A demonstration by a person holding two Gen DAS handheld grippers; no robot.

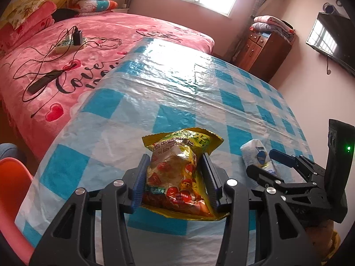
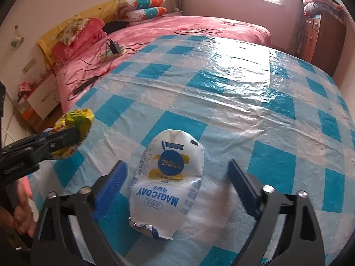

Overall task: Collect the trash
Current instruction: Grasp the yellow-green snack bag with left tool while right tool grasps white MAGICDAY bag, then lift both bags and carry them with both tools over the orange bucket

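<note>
While a crinkled yellow foil snack packet printed with red dates point(image 1: 177, 173) is pinched between the blue ribbed pads of the left gripper point(image 1: 176, 175) at the lower centre of the left wrist view, a white plastic pouch with a blue round logo and blue lettering point(image 2: 168, 181) is seen lying flat on the blue-and-white chequered plastic tablecloth point(image 2: 244, 102) at the lower centre of the right wrist view. The pouch is framed by the right gripper point(image 2: 175, 177), whose jaws are spread wide; the left pad appears just beside the pouch's edge, though contact cannot be told, and the right pad is kept well apart from it. The pouch's torn silver end point(image 2: 144, 227) is turned towards the camera. In the right wrist view the held yellow packet is found at the left edge, above the cloth. A pink bed cover with black lettering point(image 1: 73, 66) is seen in the upper left, with a white power strip and black cables point(image 1: 68, 44) lying on it
</note>
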